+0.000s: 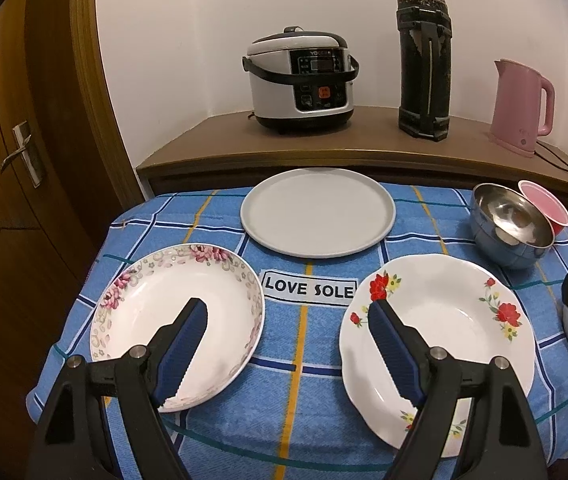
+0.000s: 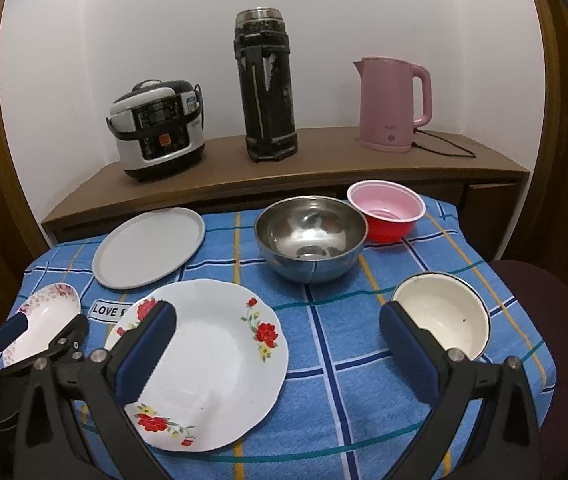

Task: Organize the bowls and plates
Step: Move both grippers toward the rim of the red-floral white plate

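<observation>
Your left gripper (image 1: 287, 312) fingers spread wide, empty, above pink-flowered plate (image 1: 178, 322) and red-flowered plate (image 1: 443, 344); right gripper (image 2: 278, 320) likewise released; steel bowl (image 2: 311, 236) sits behind on bench (image 2: 343, 360).

From my right gripper (image 2: 278, 322) I see its blue-padded fingers spread wide, holding nothing, above a blue checked tablecloth (image 2: 347, 344). Behind the left finger lies a white scalloped plate with red flowers (image 2: 220, 356); behind the right one sits a cream enamel bowl with a dark rim (image 2: 445, 314). Farther back stand a shiny steel bowl (image 2: 309, 236), with a pink-lined red plastic bowl (image 2: 385, 210) just beside it, and a flat grey round plate (image 2: 148, 246). At far left, the other gripper (image 2: 40, 330) hangs over a pink-flowered white dish (image 2: 50, 316).
</observation>
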